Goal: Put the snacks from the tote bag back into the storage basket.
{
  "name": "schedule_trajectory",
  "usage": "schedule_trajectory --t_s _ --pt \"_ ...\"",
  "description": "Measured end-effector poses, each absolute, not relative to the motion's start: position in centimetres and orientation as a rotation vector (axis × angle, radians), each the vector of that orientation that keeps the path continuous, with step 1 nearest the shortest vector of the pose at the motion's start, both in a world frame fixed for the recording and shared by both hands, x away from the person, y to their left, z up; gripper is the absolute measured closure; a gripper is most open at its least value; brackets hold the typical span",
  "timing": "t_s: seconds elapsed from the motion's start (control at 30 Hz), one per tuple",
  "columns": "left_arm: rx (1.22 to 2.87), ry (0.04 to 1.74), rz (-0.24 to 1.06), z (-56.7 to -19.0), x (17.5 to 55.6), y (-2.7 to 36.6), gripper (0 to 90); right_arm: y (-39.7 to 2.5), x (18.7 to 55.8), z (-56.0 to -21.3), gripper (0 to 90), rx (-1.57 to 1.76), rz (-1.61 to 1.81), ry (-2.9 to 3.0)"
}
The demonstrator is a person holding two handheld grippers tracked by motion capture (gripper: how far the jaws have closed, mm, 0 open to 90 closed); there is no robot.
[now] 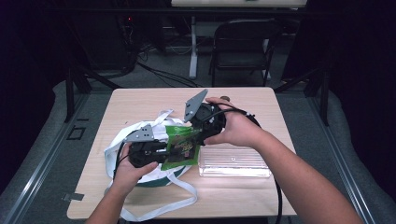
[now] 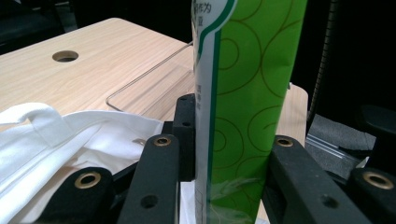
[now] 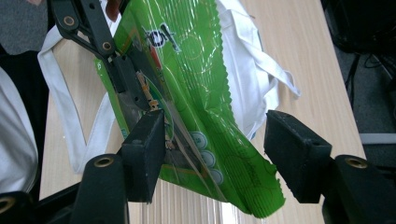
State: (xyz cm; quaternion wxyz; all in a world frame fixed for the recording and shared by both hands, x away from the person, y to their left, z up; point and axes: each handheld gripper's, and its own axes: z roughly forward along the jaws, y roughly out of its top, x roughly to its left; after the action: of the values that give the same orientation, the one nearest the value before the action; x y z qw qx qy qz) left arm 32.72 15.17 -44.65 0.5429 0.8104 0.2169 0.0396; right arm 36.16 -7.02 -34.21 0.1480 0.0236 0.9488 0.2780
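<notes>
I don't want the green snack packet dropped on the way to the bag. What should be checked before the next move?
1. Left tongs shut on the green packet: ok.
2. Right tongs gripping the packet: not ok, the jaws stand apart around it.
3. White tote bag beneath the packet: ok.
4. Bag mouth open: cannot tell.
5. Clear tray away from the packet: ok.

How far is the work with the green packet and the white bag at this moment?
Done: the green snack packet is lifted off the table. In hand: the left gripper clamps it, and the right gripper stands open around its lower end, above the white tote bag. Left: the packet is not yet inside the bag. The clear tray looks empty.
</notes>
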Motion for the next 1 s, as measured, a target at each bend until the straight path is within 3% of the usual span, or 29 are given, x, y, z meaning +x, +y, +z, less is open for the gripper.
schedule_trajectory --t_s 0.23,0.73,1.0 --pt "1.931 0.483 0.104 -44.57 32.53 14.90 74.3 -6.64 36.32 -34.62 41.9 0.045 0.783 2.782" --pt "1.946 0.462 0.105 -44.80 32.54 14.70 74.2 -6.66 36.87 -34.53 63.9 0.065 0.809 2.938" --pt "1.940 0.466 0.098 -45.08 32.67 14.60 72.7 -6.80 36.97 -34.45 70.9 0.035 0.797 2.953"
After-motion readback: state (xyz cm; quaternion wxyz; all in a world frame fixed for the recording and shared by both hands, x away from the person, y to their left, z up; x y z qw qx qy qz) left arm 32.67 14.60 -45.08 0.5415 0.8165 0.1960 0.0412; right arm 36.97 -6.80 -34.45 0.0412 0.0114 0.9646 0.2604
